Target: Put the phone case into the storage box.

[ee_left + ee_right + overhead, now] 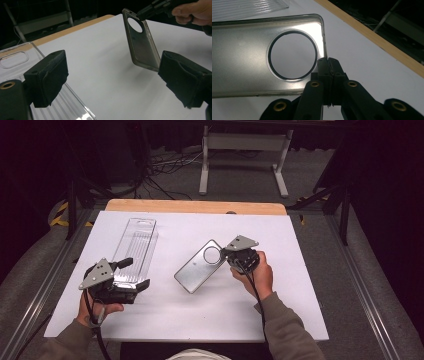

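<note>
Left claw (134, 273) agape beside clear tray (136, 245), right claw (328, 65) pinching unmarked phone case (249, 60)

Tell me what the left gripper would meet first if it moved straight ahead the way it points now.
Probably bare white table sheet. The left gripper is open; the tilted phone case sits right of its line, though depth is unclear.
</note>
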